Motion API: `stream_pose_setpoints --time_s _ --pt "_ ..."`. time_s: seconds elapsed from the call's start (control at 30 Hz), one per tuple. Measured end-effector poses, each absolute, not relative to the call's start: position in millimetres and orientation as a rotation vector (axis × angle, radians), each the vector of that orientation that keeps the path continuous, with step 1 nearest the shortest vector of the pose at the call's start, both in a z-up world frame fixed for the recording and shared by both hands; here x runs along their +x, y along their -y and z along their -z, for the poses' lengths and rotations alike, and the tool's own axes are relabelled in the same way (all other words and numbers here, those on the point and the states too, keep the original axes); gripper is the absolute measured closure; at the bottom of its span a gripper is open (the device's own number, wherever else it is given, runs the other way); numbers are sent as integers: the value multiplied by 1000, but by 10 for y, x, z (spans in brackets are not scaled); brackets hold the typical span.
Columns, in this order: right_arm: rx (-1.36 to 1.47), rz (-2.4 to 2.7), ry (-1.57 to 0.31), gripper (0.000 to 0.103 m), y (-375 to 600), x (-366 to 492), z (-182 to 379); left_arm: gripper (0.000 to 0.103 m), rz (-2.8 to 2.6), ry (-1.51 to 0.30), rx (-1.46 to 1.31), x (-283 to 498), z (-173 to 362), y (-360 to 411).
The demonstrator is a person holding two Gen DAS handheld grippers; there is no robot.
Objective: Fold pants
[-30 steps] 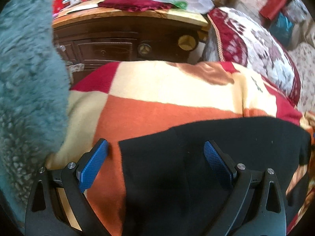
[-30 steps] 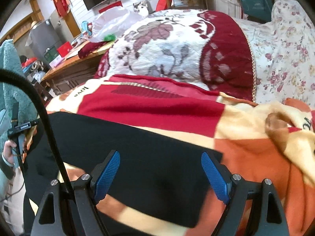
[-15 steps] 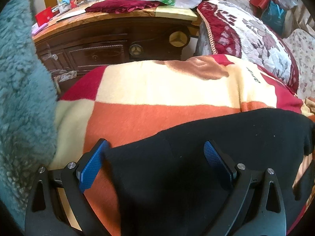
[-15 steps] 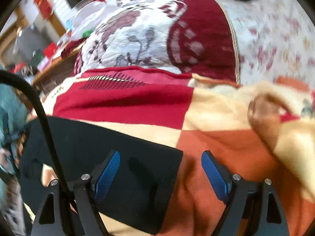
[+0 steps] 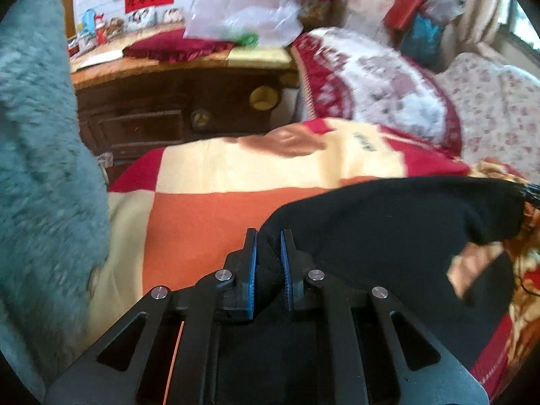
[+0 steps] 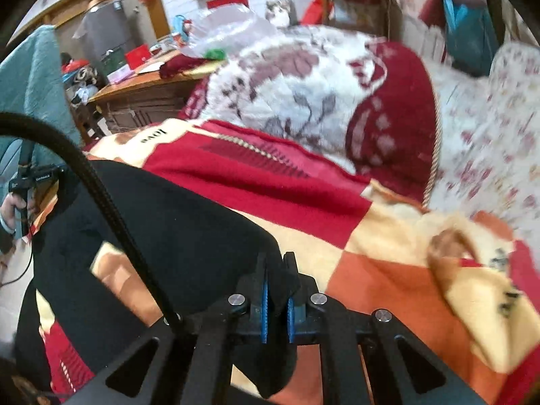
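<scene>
Left wrist view: the left gripper point(image 5: 268, 233), wide open a second ago, now pinches an edge of the one pair of soft black pants point(image 5: 388, 222), which stretches right of the fingers point(image 5: 251, 256) over the checked orange, cream and red blanket point(image 5: 209, 216). Right wrist view: the right gripper point(image 6: 275, 266) has likewise clamped the opposite edge, cloth running left. Two grips set; folding can begin.

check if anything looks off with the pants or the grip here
Nothing stands out. The left gripper and right gripper each pinch an edge of the black pants, which drape over the checked blanket with no tear showing.
</scene>
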State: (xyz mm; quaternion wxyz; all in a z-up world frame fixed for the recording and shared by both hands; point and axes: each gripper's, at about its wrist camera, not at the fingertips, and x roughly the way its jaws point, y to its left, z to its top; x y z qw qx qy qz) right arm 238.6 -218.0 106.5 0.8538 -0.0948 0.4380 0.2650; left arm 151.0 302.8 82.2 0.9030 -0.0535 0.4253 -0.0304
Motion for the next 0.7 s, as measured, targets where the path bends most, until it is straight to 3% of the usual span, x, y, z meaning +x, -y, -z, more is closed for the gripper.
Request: stream_pose_setpoints --time_s 0.23,0.53,0.7 --pt "-239 -569 -882 96 2301 1825 -1276 91 148 -797 -96 668 -1075 -2908" --pt "-256 -578 -982 96 2497 1077 -982 91 119 -860 -241 -172 -593 -3076" --pt "-217 -569 -1123 94 2551 908 -762 69 81 -856 -365 -429 -556 -3168"
